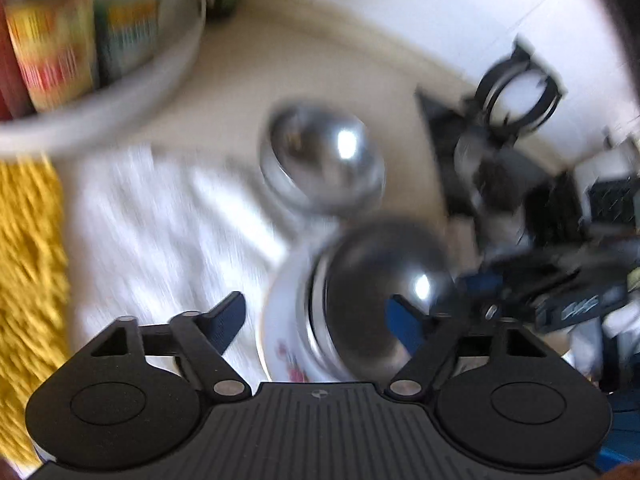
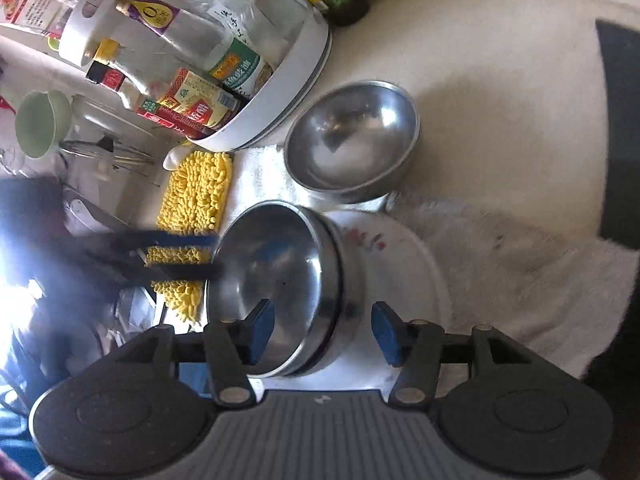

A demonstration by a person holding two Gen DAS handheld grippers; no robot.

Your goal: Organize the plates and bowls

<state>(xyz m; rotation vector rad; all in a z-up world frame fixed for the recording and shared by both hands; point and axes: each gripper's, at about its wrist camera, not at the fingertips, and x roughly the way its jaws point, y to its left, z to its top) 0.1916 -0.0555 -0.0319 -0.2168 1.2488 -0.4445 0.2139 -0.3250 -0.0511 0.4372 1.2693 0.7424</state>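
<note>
In my right wrist view, the left gripper (image 2: 216, 254) reaches in from the left edge, blurred, its tips at the rim of the nested steel bowls (image 2: 280, 280); I cannot tell from this view whether it pinches that rim. The left wrist view is blurred too, but there its jaws stand apart with the bowls between them. The stack, apparently two bowls, sits tilted on a white floral plate (image 2: 400, 264) at lower centre. My right gripper (image 2: 322, 334) is spread wide around the stack's near side, not clamped. Up and right of the stack, a single steel bowl (image 2: 352, 140) rests alone on the table (image 2: 500, 100). I judge stacking partly done: that lone bowl remains to be added.
</note>
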